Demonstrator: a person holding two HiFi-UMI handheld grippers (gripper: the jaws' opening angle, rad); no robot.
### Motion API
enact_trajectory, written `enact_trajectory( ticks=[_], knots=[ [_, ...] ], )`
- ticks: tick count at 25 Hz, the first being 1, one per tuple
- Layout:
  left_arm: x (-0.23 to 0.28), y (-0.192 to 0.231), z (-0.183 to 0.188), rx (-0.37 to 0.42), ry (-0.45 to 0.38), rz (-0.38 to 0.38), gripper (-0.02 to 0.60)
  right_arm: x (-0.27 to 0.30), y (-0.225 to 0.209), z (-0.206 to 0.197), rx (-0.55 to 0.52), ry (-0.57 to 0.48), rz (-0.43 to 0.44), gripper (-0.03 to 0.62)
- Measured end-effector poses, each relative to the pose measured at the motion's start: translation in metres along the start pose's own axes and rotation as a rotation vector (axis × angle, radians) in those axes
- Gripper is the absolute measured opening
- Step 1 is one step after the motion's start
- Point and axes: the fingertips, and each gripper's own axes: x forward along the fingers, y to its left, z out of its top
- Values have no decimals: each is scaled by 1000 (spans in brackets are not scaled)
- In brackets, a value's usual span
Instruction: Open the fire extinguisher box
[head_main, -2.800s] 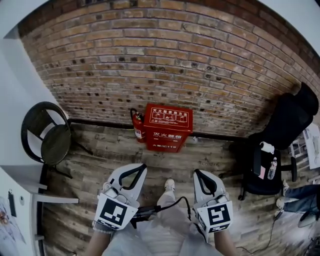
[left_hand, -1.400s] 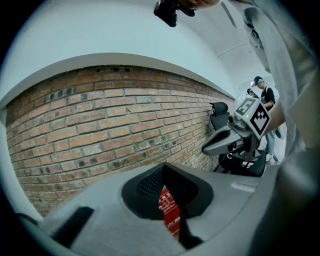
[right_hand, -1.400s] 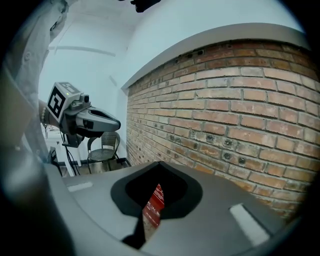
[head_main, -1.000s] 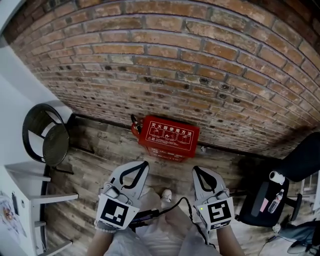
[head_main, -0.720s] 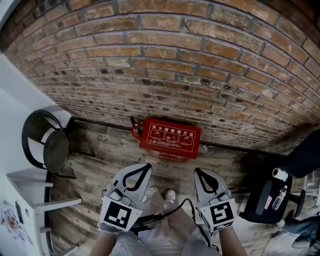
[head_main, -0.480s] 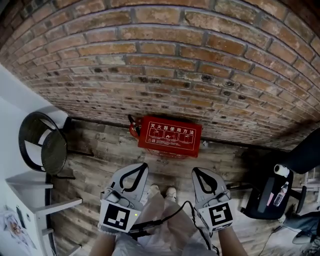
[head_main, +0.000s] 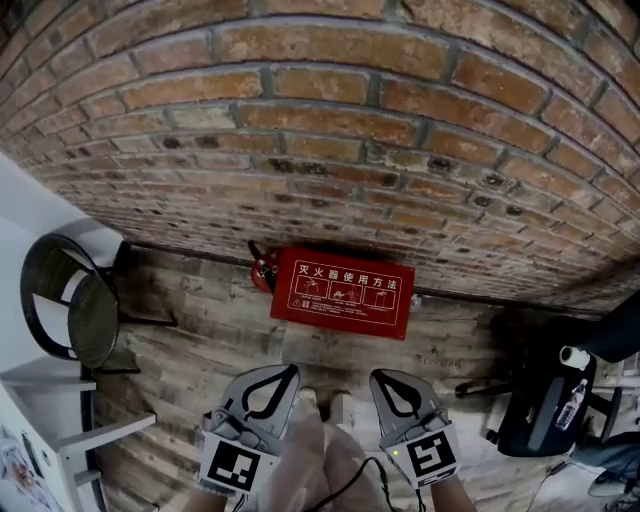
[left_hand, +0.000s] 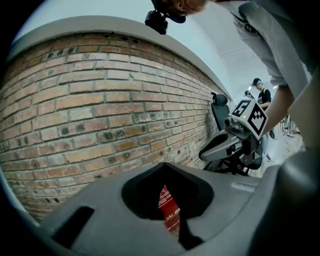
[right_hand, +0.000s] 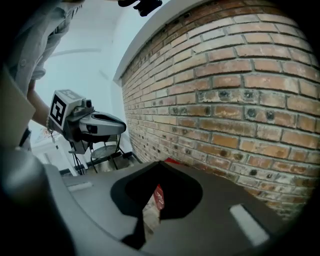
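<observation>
Ahead of and below the left gripper (head_main: 289, 370) and right gripper (head_main: 378, 376) — both shut, empty — the fire extinguisher box (head_main: 342, 294) sat closed; shut jaws could skid off its lid.

Box (head_main: 343, 293) on floor (head_main: 200, 330), back to wall (head_main: 330, 120), approx. centre of head view; extinguisher (head_main: 262, 272) just beside its left end, also at wall foot. Stool (head_main: 70, 310) well to the left, office chair (head_main: 555, 400) well to the right. Left gripper (head_main: 290, 370) & right gripper (head_main: 378, 377) side by side in front of box, apart from it, w/ shoes (head_main: 320, 403) btwn them.
</observation>
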Motion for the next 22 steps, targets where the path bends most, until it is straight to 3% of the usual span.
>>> enact_trajectory(
  ticks=[8, 14, 19, 22],
  knots=[
    [39, -2, -81, -15, 21, -5, -2, 48, -3, -71, 62, 93, 17, 8],
    [66, 5, -135, -118, 42, 47, -2, 74, -10, -120, 114, 135, 18, 8],
    [92, -4, -177, -110, 71, 4, -2, 101, -17, -152, 197, 143, 15, 9],
    [107, -10, -202, -115, 95, -23, -2, 117, -19, -169, 226, 160, 29, 64]
  ],
)
